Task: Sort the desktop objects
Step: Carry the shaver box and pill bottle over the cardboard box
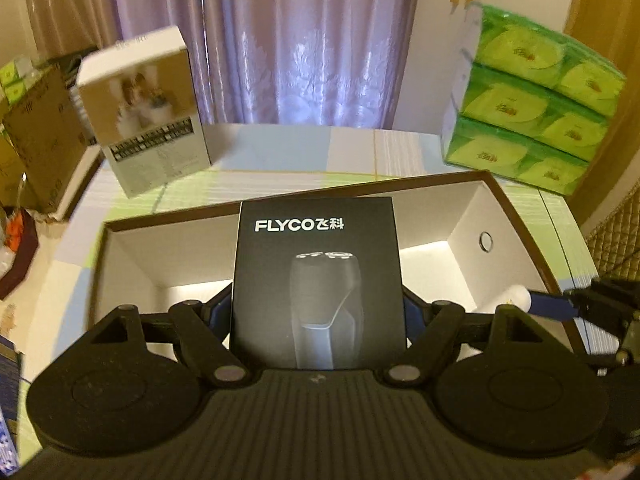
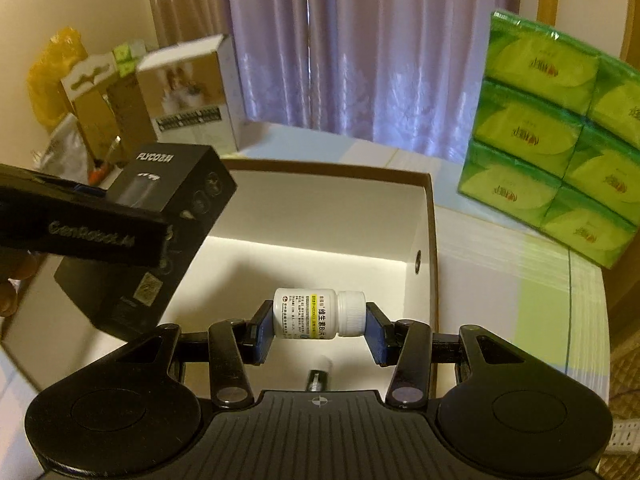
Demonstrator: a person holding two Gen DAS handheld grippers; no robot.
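Left wrist view: the left gripper (image 1: 318,312) is seen clamped on a black FLYCO shaver box (image 1: 318,280), which is held upright between the two blue pads and raised over an open cardboard tray (image 1: 520,232) with brown rim and white inside walls. Behind the tray, on a striped tablecloth (image 1: 280,148), a white box with a pet photo (image 1: 146,112) is stood at the far left, and a green pack of tissues (image 1: 528,100) is stood at the far right; a lilac curtain (image 1: 280,40) is hung behind both. At the right edge of this view the tip of the right gripper (image 1: 516,300) is seen with something white between its pads. Right wrist view: the right gripper (image 2: 318,326) is closed on a small white pill bottle (image 2: 318,313), held sideways with its ribbed cap toward the right pad, above the white floor of the tray (image 2: 430,240). The shaver box (image 2: 160,232) is shown tilted at the tray's left side, gripped by the left gripper (image 2: 120,216), whose black finger is crossed in front of it. Part of a hand (image 2: 12,280) is glimpsed at the left border. A dark cylindrical item with a white end (image 2: 319,376) is lying on the tray floor just below the bottle; what it is cannot be told.
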